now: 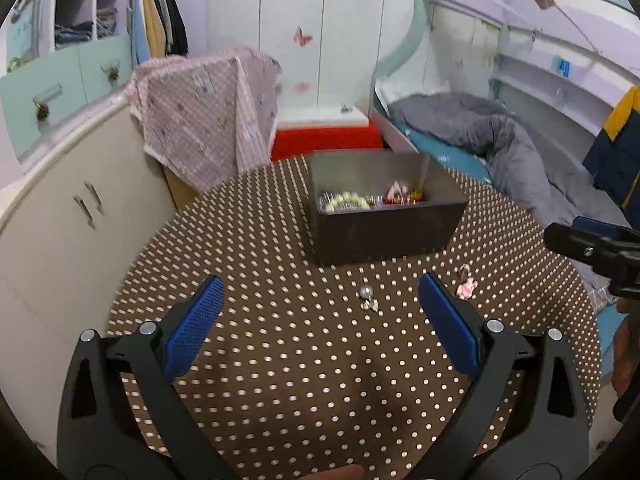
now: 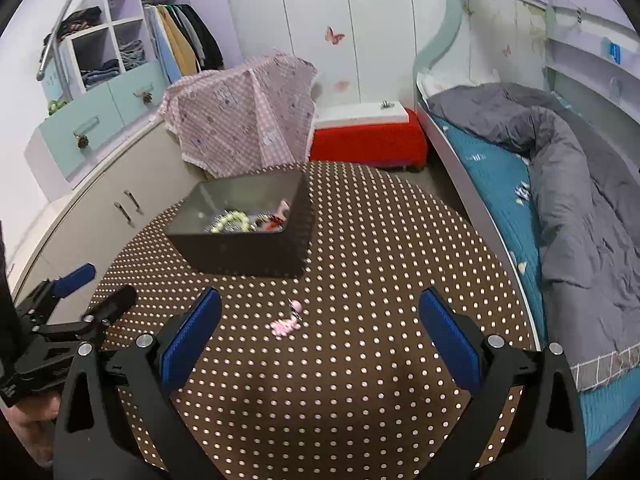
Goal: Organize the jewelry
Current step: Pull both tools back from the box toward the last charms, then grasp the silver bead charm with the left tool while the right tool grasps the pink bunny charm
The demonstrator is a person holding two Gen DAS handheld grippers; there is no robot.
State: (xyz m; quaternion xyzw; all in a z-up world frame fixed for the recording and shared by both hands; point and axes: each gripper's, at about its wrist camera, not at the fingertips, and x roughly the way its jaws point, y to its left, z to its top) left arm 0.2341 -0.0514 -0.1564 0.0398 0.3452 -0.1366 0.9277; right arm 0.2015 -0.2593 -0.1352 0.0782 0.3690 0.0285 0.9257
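Both grippers hover released: left gripper (image 1: 320,300) frames the pearl earring (image 1: 367,298), right gripper (image 2: 320,316) the pink charm (image 2: 286,322), near the box (image 1: 384,232).

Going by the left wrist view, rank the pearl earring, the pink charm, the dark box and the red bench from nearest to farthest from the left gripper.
From the left gripper:
1. Pearl earring, on the tablecloth between the open fingers.
2. Pink charm, just beyond the right finger.
3. Dark box, further back at table centre.
4. Red bench, on the floor behind the table.
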